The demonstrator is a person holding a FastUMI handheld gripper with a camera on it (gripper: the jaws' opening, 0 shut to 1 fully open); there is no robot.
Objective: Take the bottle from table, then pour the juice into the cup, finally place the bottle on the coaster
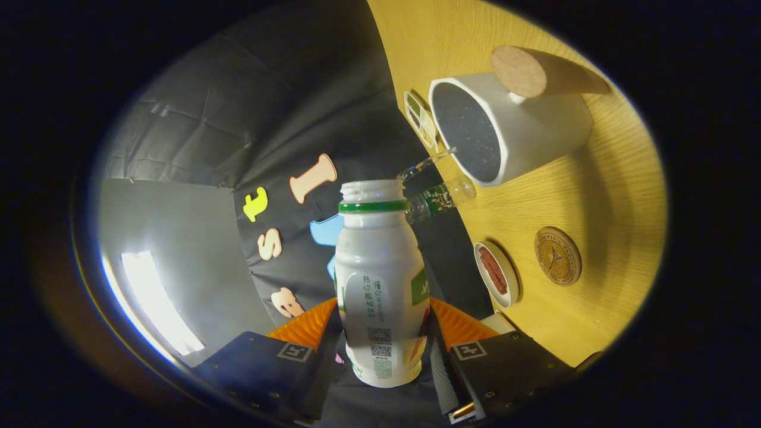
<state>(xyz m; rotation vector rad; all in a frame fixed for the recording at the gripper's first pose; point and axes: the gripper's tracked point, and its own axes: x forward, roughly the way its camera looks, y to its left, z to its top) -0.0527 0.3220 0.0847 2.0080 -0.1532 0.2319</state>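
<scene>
My gripper (380,333) is shut on a white bottle (380,285) with a green neck ring and no cap, both fingers pressing its lower body. The bottle is tipped sideways toward the wooden table (600,196), its open mouth level with the white cup (511,128). A thin clear streak (427,162) runs from beside the mouth to the cup's rim; it looks like liquid. The cup stands on the table beyond the bottle, and its dark inside faces me. A round brown coaster (557,255) lies flat on the table, nearer to my fingers than the cup.
A small clear bottle with a green label (441,198) stands between the cup and the white bottle's mouth. A small white dish with something red (496,274) sits beside the coaster. A cork-topped cylinder (523,71) stands behind the cup, and a small packet (420,117) beside it.
</scene>
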